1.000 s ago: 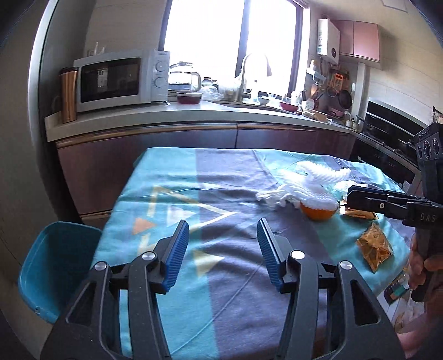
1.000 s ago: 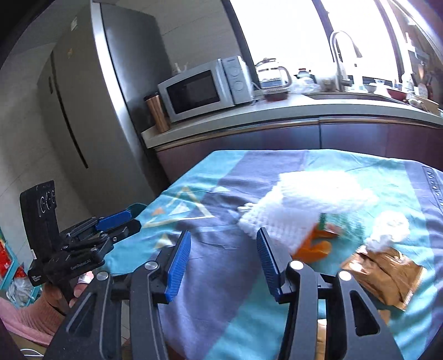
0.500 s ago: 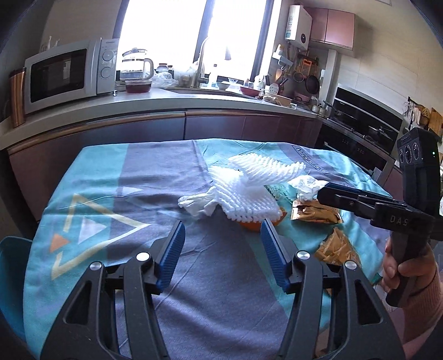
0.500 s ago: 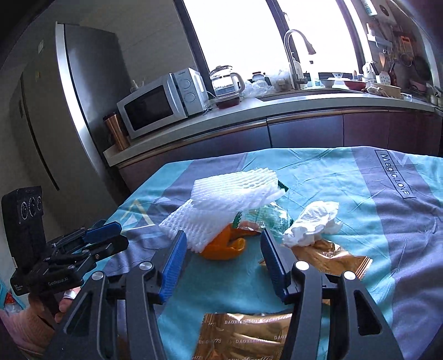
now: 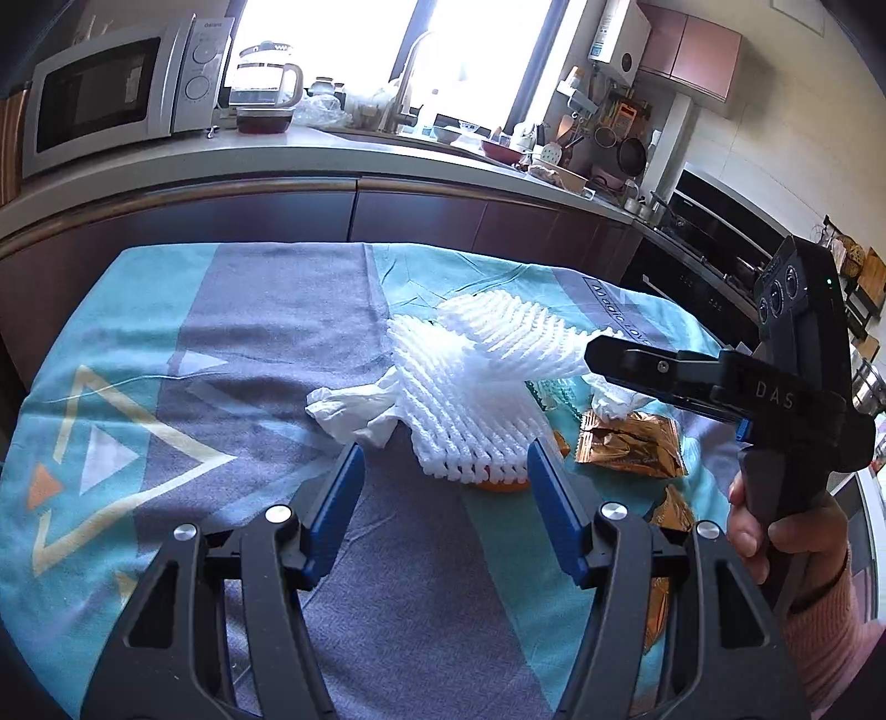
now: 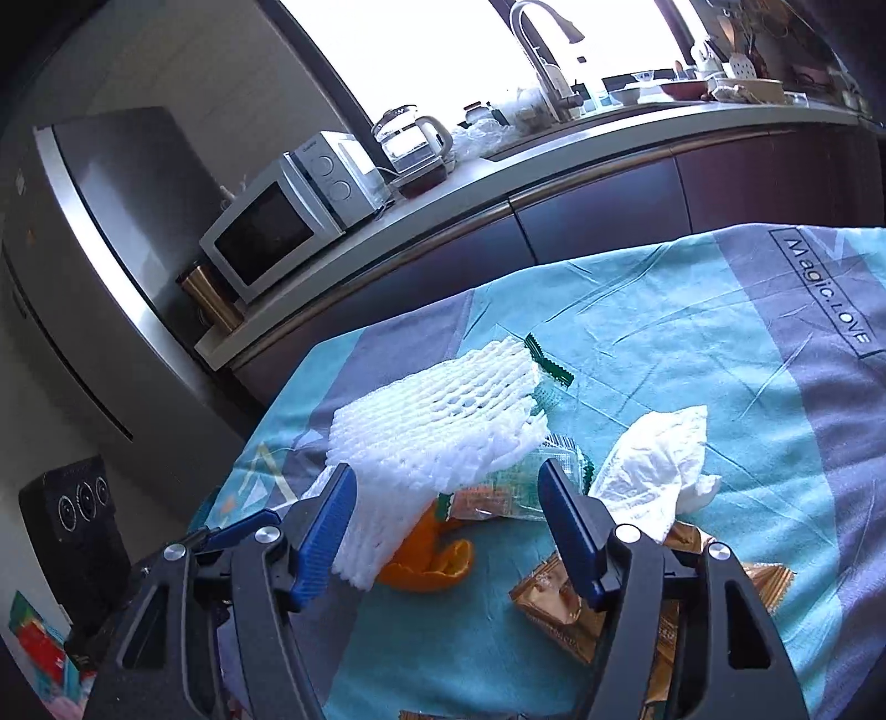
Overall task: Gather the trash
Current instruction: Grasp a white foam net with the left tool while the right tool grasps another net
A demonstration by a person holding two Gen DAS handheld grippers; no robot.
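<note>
Lying loose on the cloth-covered bench [image 5: 249, 343] is a heap of trash: white foam fruit netting [image 5: 470, 387] over an orange peel [image 6: 426, 559], a clear green-printed wrapper [image 6: 515, 487], crumpled white tissue [image 6: 659, 471] and gold snack wrappers [image 5: 631, 443]; no bin or bag shows in either view. Left gripper [image 5: 443, 487] hovers low before the netting, fingers wide apart and holding nothing. Right gripper [image 6: 443, 504], held in a hand [image 5: 786, 531] on the pile's right side, likewise stands wide open and unloaded, netting and wrapper framed between its fingers.

My view: microwave [image 5: 113, 99] on the counter [image 5: 310, 152], kettle [image 5: 264, 75] beside it, faucet [image 6: 545, 50] by the window, fridge [image 6: 99, 266], patterned tablecloth [image 5: 260, 343].
</note>
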